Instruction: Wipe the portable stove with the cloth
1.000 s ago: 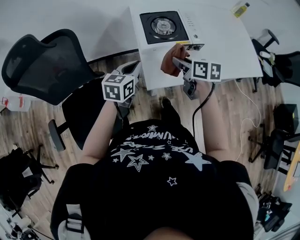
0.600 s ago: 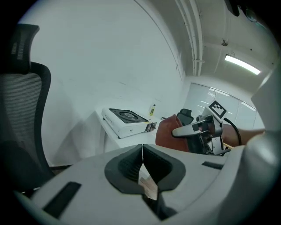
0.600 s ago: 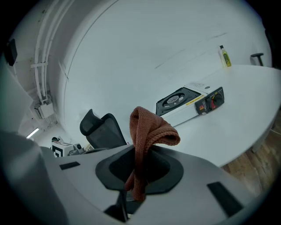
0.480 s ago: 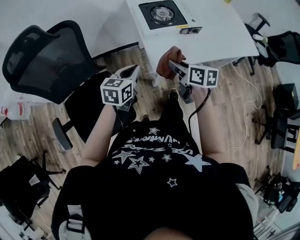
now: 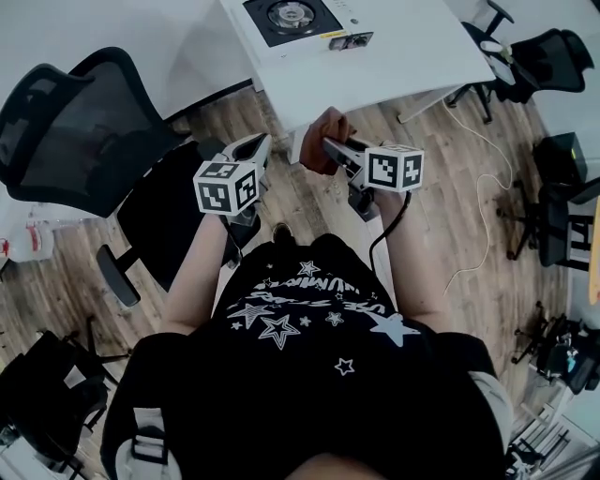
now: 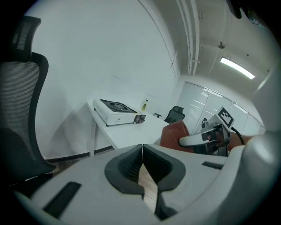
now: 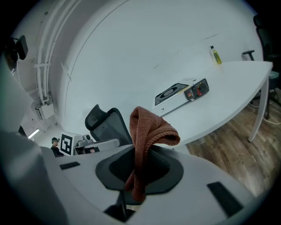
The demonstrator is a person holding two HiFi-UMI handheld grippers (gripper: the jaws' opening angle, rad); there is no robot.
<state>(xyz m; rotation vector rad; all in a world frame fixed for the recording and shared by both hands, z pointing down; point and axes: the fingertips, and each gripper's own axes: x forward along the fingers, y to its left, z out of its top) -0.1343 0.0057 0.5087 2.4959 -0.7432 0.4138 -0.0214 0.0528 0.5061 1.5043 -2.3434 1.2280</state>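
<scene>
Our right claw point(image 7: 137, 173) pinches the rust cloth point(image 7: 151, 132), whose free end flops over; our left claw point(image 6: 142, 169) is closed and empty. The portable stove point(image 5: 298, 17) sits well ahead on the counter point(image 5: 412, 56), so we should step close, then press a broad fold flat.

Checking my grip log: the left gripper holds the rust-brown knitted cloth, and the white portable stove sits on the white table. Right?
No. The right gripper view shows the right gripper holding the rust-brown knitted cloth; the left gripper is shut, empty. The white portable stove sits on the white table.
</scene>
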